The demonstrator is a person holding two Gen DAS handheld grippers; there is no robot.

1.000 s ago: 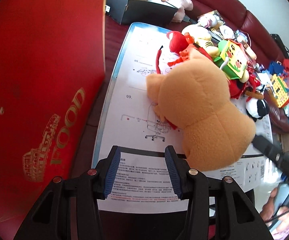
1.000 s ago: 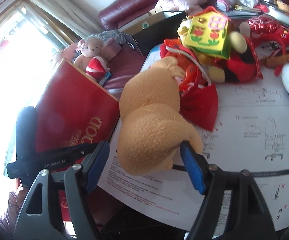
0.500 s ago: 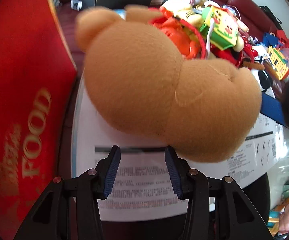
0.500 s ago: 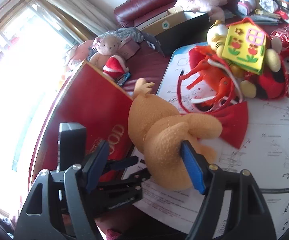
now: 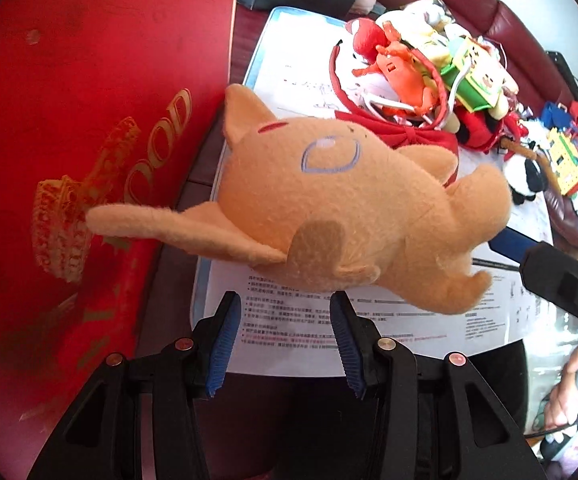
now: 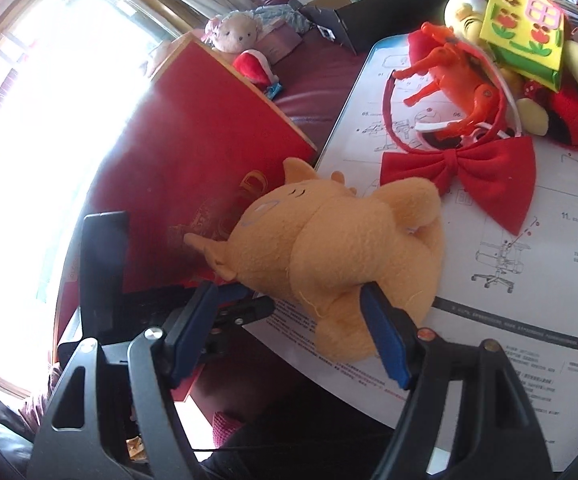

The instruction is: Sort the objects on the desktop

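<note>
My right gripper (image 6: 289, 330) is shut on an orange plush toy (image 6: 329, 256) and holds it in the air over the table's left edge, beside a red FOOD box (image 6: 193, 152). In the left wrist view the plush (image 5: 353, 216) hangs face up just in front of my left gripper (image 5: 283, 346), which is open and empty over the white instruction sheet (image 5: 369, 320). A finger of the right gripper shows at that view's right (image 5: 549, 268). A red bow (image 6: 465, 176) lies on the sheet behind the plush.
A pile of toys sits at the back of the table: an orange plastic horse (image 6: 449, 68), a yellow-green toy house (image 6: 525, 36), a panda plush (image 5: 529, 176). A dark cardboard box (image 6: 381, 8) and small plush dolls (image 6: 237, 32) rest on the maroon sofa (image 6: 313, 76).
My right gripper has lifted the orange plush off the sheet and carried it left toward the red box, turning it face up. The red bow stayed on the sheet. My left gripper stayed open.
</note>
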